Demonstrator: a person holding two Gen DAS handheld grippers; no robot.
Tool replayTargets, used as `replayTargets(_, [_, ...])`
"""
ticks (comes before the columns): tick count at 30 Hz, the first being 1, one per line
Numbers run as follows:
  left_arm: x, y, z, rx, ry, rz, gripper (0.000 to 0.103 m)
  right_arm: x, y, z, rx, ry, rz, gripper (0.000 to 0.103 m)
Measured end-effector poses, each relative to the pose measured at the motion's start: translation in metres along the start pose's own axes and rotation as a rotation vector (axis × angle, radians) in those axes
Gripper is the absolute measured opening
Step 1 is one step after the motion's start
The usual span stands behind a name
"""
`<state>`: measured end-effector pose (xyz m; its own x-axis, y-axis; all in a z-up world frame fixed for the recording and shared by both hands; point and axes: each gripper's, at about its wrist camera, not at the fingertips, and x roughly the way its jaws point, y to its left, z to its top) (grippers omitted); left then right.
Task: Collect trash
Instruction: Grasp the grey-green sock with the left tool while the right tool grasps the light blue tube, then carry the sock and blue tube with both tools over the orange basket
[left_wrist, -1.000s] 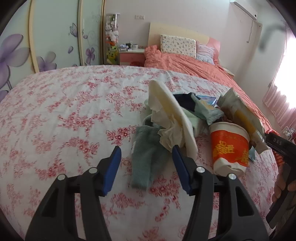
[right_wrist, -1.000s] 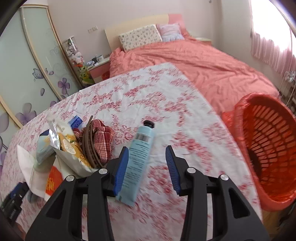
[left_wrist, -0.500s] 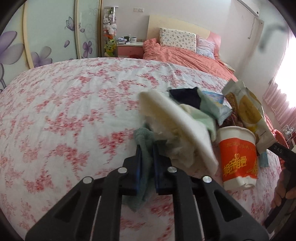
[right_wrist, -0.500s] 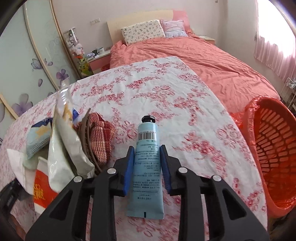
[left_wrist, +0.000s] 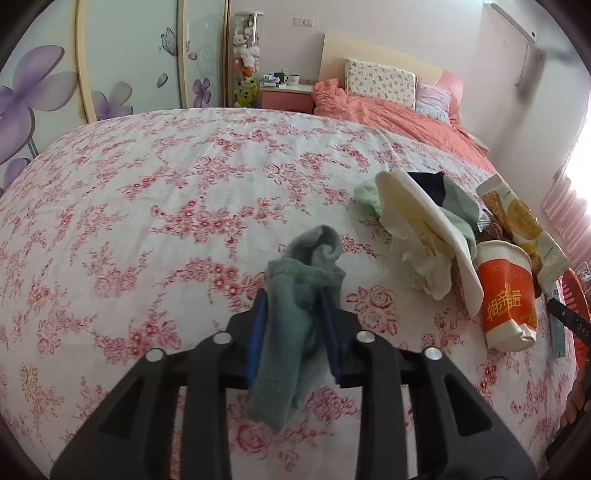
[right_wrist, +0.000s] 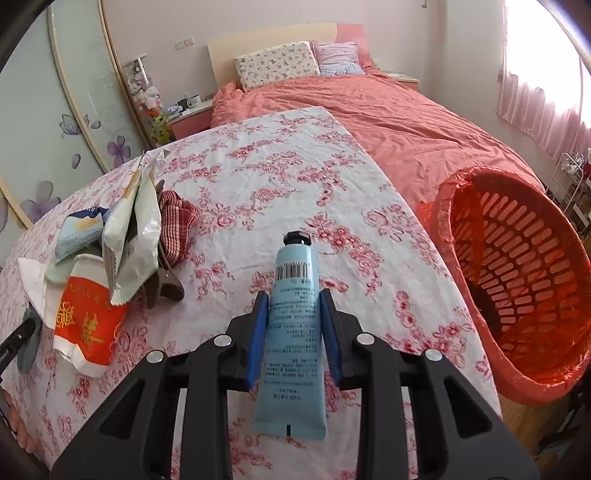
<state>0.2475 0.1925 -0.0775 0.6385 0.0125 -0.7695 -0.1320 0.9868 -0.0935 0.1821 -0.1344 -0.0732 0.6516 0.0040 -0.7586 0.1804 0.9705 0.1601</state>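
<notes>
My left gripper (left_wrist: 293, 301) is shut on a grey-green sock (left_wrist: 299, 295) and holds it above the floral cloth; the sock hangs down between the blue pads. My right gripper (right_wrist: 293, 299) is shut on a light blue tube (right_wrist: 293, 332) with a black cap, lifted off the cloth. An orange basket (right_wrist: 517, 273) lined with a red bag stands to the right of the tube, its mouth tilted towards me.
A pile lies on the cloth: an orange paper cup (left_wrist: 506, 295) (right_wrist: 90, 314), white crumpled paper (left_wrist: 424, 243), a snack bag (right_wrist: 133, 229), a red checked cloth (right_wrist: 177, 221) and pale green fabric (left_wrist: 369, 194). A salmon-covered bed (right_wrist: 388, 110) lies beyond.
Both grippers went from open to shut: the left closed on the sock and lifted it away from the pile, the right closed on the tube and lifted it towards the basket side.
</notes>
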Motion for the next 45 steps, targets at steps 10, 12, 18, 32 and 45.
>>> replayTargets(10, [0.006,-0.004,0.004,-0.001,0.011,0.006,0.034,0.007,0.005,0.005,-0.017,0.005,-0.036,0.029])
replayTargets(12, [0.006,-0.005,0.005,-0.001,0.011,0.005,0.035,0.007,0.006,0.004,-0.023,0.006,-0.045,0.029])
replayTargets(18, [0.007,0.002,0.005,-0.034,0.007,-0.028,0.035,0.007,0.007,0.003,-0.018,0.006,-0.041,0.029])
replayTargets(32, [0.001,-0.007,0.001,0.031,0.000,-0.038,0.010,-0.006,0.007,-0.005,-0.040,0.014,-0.006,0.028])
replayTargets(45, [-0.096,-0.051,0.013,0.064,-0.176,-0.106,0.010,-0.093,-0.006,0.001,0.007,-0.138,0.103,0.028])
